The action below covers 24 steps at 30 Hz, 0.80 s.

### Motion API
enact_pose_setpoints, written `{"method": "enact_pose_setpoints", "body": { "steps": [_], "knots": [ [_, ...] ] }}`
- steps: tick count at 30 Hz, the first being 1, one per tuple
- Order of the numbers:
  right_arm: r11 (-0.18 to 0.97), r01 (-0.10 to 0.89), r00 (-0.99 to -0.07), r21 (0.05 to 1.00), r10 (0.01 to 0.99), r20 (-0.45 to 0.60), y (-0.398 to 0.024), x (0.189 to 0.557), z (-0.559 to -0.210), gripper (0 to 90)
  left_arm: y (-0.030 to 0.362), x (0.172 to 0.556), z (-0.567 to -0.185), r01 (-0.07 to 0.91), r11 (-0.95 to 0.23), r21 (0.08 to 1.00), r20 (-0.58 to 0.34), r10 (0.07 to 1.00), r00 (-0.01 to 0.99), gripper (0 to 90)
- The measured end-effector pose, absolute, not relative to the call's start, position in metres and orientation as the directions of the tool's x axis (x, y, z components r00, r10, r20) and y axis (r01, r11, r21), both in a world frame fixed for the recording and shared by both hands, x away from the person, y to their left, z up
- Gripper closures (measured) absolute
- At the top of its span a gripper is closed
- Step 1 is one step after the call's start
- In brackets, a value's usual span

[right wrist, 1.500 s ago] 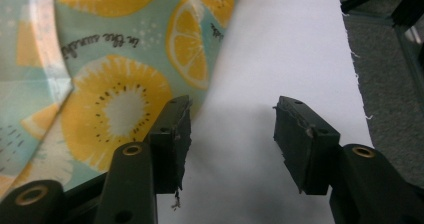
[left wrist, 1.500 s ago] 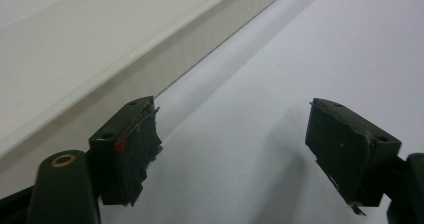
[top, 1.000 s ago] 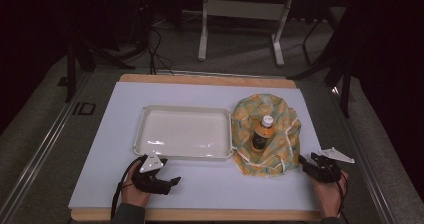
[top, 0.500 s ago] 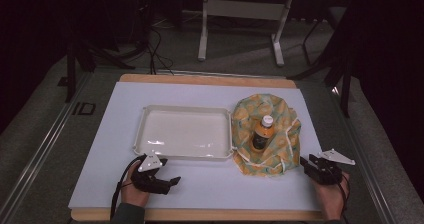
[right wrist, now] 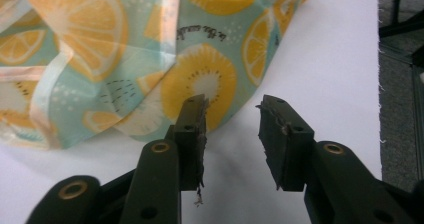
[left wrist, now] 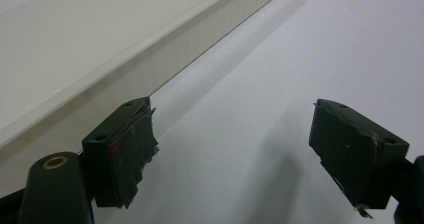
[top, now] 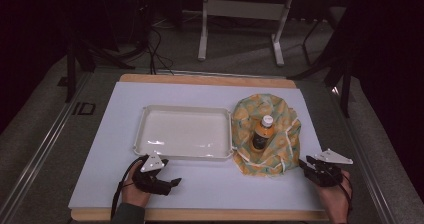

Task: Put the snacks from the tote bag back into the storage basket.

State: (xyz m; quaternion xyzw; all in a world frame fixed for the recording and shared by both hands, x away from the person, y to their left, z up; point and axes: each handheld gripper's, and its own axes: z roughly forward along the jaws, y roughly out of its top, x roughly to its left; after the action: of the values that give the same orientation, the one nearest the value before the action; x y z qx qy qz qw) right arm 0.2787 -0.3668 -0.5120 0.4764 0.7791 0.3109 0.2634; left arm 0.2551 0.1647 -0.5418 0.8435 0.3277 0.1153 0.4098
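Two black hand-held tools: the left tool (top: 172,183) and right tool (top: 303,165) each carry a grey three-cornered plate, brass-ringed screw holes and a trailing black cable; a grey sleeve cuff on the left.

White tray (top: 145,134) sits mid-table on pale mat (top: 115,149), approx 9 o'clock from mat's centre. Grey metal stand legs (top: 202,39) on floor at 12 o'clock, w/ cables (top: 155,49) at 11.

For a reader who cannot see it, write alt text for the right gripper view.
The right gripper points its two black jaws, parted with nothing between them and just closing, at the near edge of a citrus-print cloth. The cloth lies rumpled on a white table, and one jaw tip overlaps its edge in the picture.
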Motion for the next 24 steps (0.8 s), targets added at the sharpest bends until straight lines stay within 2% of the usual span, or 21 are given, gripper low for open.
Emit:
{"method": "enact_pose_setpoints", "body": {
  "steps": [5,13,24],
  "knots": [
    [0.405,0.585,-0.472,0.703,0.875,-0.111,-0.360,0.280,-0.504,61.3,0.164,0.255,-0.542,0.457,-0.453,0.766,-0.073,0.645,0.761,18.5],
    [0.496,0.546,-0.536,0.675,0.826,-0.173,-0.349,0.281,-0.482,61.4,0.164,0.255,-0.542,0.452,-0.457,0.766,-0.067,0.642,0.763,19.1],
    [0.578,0.509,-0.600,0.638,0.769,-0.218,-0.335,0.291,-0.467,66.4,0.164,0.255,-0.542,0.449,-0.455,0.769,-0.068,0.641,0.765,19.1]
  ]
}}
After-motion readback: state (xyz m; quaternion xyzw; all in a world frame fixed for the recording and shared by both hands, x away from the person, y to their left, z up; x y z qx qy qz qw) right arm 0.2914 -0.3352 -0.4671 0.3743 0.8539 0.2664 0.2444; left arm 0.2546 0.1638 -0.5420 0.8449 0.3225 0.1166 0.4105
